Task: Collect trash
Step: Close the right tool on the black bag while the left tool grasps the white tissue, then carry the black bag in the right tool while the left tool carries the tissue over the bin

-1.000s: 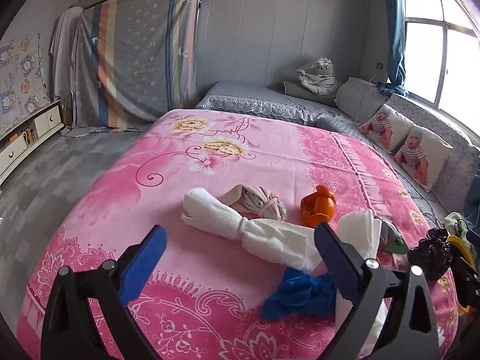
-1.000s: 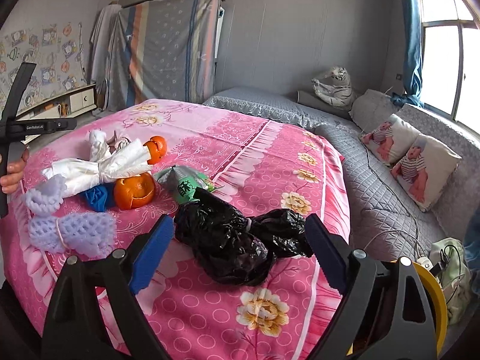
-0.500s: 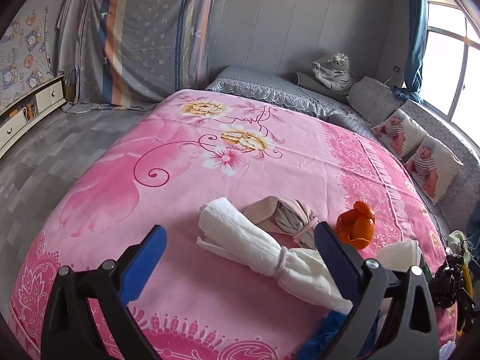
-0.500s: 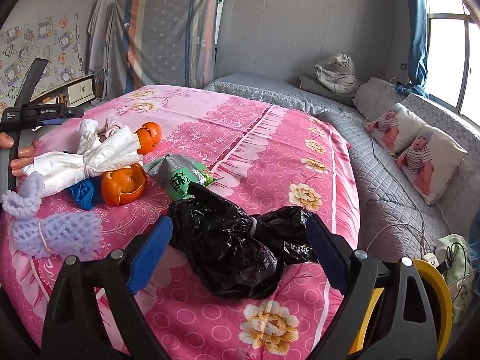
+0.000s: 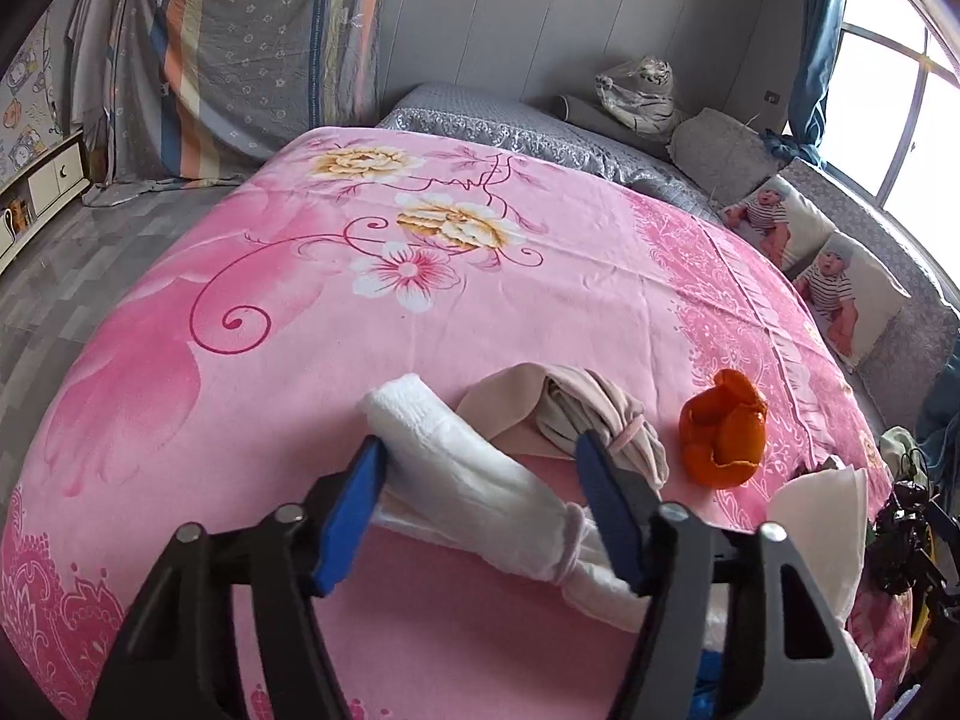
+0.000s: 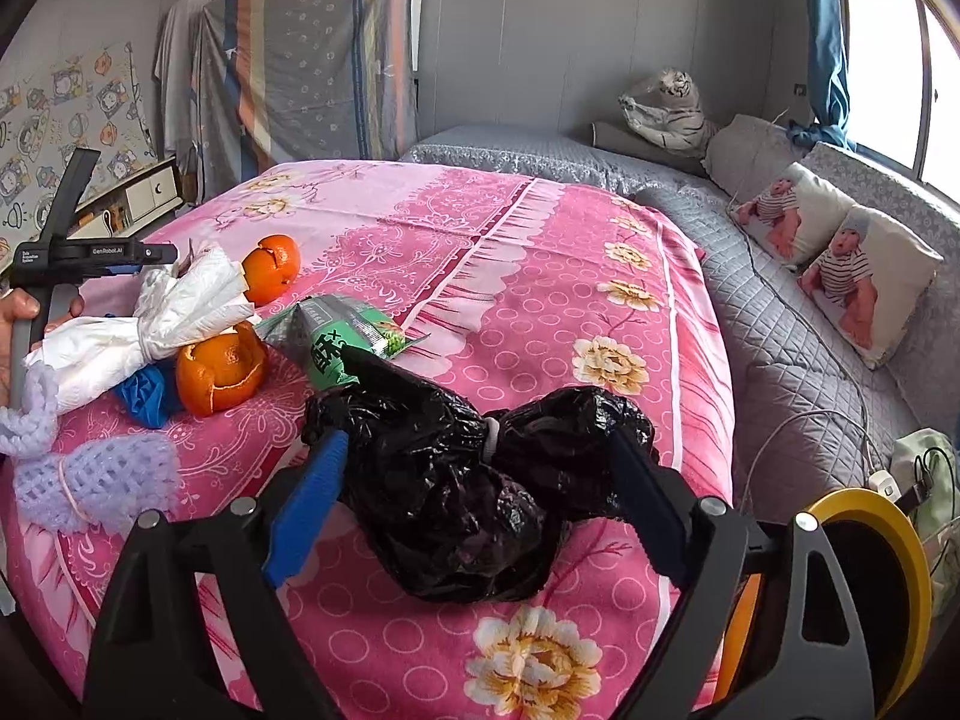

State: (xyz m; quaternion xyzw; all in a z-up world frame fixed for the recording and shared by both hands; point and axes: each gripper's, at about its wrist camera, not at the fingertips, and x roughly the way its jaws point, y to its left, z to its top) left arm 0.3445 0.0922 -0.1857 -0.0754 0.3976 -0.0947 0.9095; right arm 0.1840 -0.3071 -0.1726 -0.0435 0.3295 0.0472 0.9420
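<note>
While nothing looks collected yet, the trash lies scattered on the pink floral bedspread (image 6: 540, 252). At the left, the left gripper (image 5: 483, 498) stands wide, its jaws straddling the white rolled cloth tied with a band (image 5: 480, 486), not yet closed on it. Further right sit the orange peel (image 6: 222, 369) and green snack wrapper (image 6: 342, 339). The right gripper (image 6: 474, 498) also gapes wide around the black crumpled plastic bag (image 6: 456, 492). I judge every piece remains to be gathered.

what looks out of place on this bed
Trash litters the pink bedspread: two orange peels, a green snack wrapper and a tied black bag between the right gripper fingers.
</note>
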